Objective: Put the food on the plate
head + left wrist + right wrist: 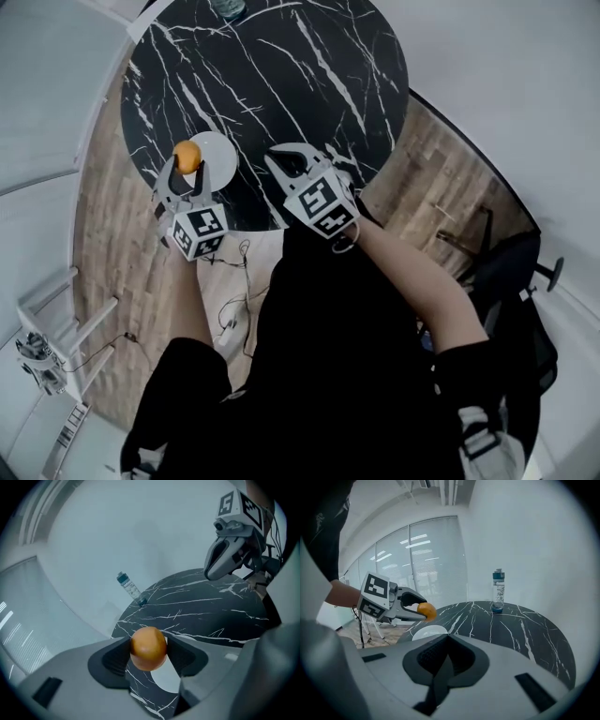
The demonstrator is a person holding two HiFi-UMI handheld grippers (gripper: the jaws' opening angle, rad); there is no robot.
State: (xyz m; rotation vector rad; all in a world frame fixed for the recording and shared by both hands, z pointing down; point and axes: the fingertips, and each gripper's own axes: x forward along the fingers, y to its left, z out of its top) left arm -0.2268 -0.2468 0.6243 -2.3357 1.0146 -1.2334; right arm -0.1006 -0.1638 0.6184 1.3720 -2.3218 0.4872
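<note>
My left gripper [187, 169] is shut on a round orange fruit [187, 156], which hangs just above the small white plate [219, 161] near the table's front left edge. In the left gripper view the orange fruit [148, 648] sits squeezed between both pads, with the white plate [165, 680] below it. My right gripper [284, 159] is shut and empty, over the table just right of the plate. In the right gripper view its jaws meet with nothing between them; the left gripper [423, 611] with the orange fruit [426, 611] hovers above the plate [430, 632].
The round black marble table [281, 84] has a white-veined top. A clear water bottle [498, 591] with a blue cap stands at its far edge. Wood floor, cables and a white chair frame [56, 328] lie to the left; a dark chair [516, 281] is at right.
</note>
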